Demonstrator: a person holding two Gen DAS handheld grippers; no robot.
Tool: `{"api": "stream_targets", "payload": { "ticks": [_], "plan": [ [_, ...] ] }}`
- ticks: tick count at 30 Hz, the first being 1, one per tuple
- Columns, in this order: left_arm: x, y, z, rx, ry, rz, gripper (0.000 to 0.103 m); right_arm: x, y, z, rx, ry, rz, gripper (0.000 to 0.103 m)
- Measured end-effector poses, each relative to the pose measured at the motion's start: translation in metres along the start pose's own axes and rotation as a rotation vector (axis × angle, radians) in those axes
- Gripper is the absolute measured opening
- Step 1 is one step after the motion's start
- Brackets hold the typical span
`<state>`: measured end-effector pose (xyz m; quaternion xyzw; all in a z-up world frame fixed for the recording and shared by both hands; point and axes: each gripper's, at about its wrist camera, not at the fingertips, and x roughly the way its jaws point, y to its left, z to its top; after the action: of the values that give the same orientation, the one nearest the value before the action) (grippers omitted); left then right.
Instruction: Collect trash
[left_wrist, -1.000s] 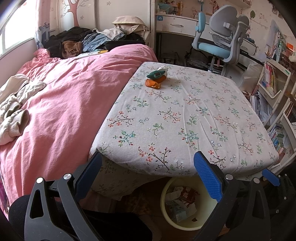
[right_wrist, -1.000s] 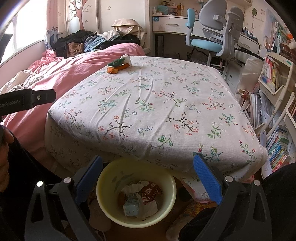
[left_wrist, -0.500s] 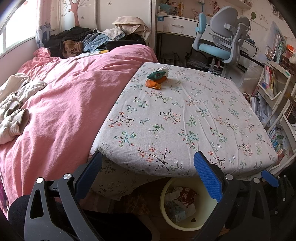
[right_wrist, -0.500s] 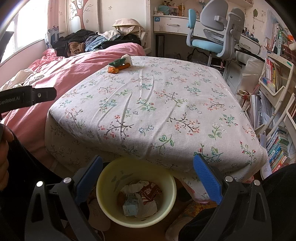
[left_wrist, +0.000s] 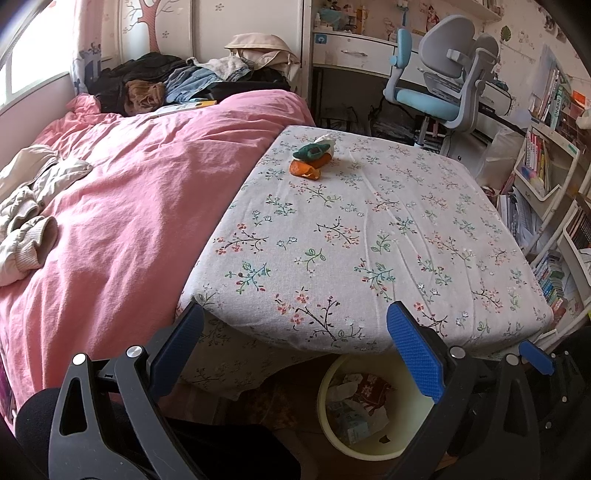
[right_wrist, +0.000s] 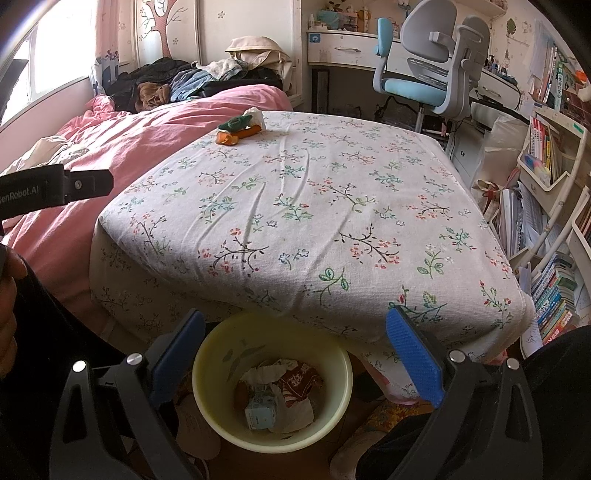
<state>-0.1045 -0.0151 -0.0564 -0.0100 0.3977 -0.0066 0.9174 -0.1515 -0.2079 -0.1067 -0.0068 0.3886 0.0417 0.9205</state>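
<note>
A small heap of trash lies at the far left of the floral-cloth table (left_wrist: 369, 236) (right_wrist: 314, 206): a green wrapper (left_wrist: 312, 150) (right_wrist: 233, 123), an orange wrapper (left_wrist: 306, 168) (right_wrist: 236, 134) and a white crumpled piece (left_wrist: 327, 142) (right_wrist: 255, 115). Under the table's near edge stands a pale yellow bin (left_wrist: 325, 391) (right_wrist: 221, 350) holding paper scraps and a small carton. My left gripper (left_wrist: 295, 345) is open and empty, near the table's front left corner. My right gripper (right_wrist: 295, 350) hangs open and empty over the bin.
A bed with a pink duvet (left_wrist: 122, 192) and piled clothes borders the table's left side. A blue-grey desk chair (left_wrist: 439, 81) and a desk stand behind. Bookshelves (left_wrist: 546, 206) with stacked books line the right. A hand (right_wrist: 7, 295) shows at the left edge.
Both views have drifted very slightly; the trash, the bin and both grippers stay as they were.
</note>
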Motion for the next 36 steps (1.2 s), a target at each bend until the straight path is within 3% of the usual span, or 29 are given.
{"api": "stream_targets", "payload": {
  "ticks": [36],
  "plan": [
    [0.0011,-0.0016,-0.0002,0.002,0.007,0.005,0.096,0.0022,0.001,-0.0021,-0.014,0.01,0.004,0.094]
  ]
}}
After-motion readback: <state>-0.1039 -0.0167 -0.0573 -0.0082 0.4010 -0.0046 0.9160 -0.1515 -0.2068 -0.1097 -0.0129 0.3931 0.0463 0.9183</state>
